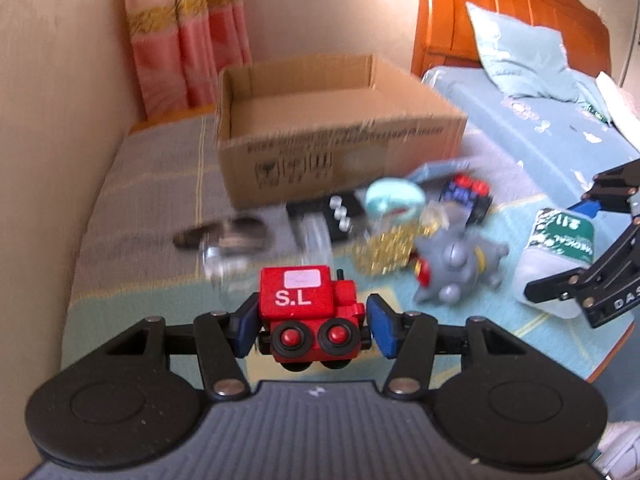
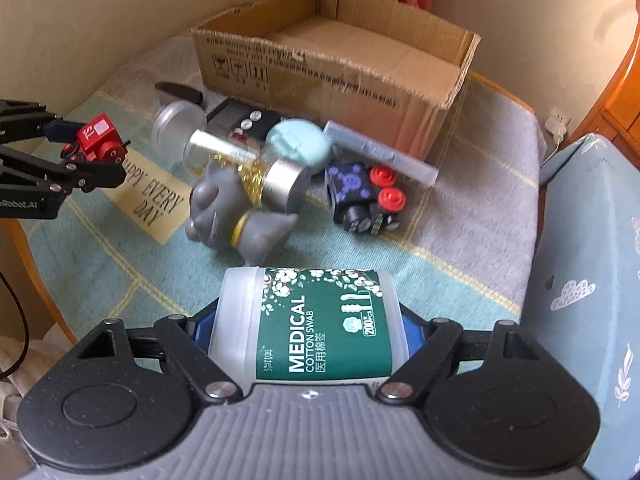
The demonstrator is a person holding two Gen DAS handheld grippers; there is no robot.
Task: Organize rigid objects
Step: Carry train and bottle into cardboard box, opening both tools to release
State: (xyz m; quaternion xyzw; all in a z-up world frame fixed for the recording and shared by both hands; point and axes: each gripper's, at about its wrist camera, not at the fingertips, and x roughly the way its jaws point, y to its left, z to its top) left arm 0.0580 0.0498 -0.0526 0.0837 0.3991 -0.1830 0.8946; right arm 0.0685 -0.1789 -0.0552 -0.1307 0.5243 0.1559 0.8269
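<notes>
Both tongs are carrying loads: the left gripper (image 1: 308,326) is pinching a red toy train (image 1: 310,314) and the right gripper (image 2: 308,336) is squeezing a cotton swab tub (image 2: 308,324), each lifted above the mat (image 2: 120,268). Beyond them, the grey figurine (image 2: 236,208) and glitter jar (image 2: 248,168) are crowding the path to the open cardboard box (image 2: 332,60), so a low swing is risking a knock, and the tub's smooth round wall is inviting a slip.

a checked blanket (image 2: 120,280) covers the surface; on it lie a cardboard box (image 2: 332,68), grey toy (image 2: 236,208), black train (image 2: 360,196), jar (image 2: 248,168).
</notes>
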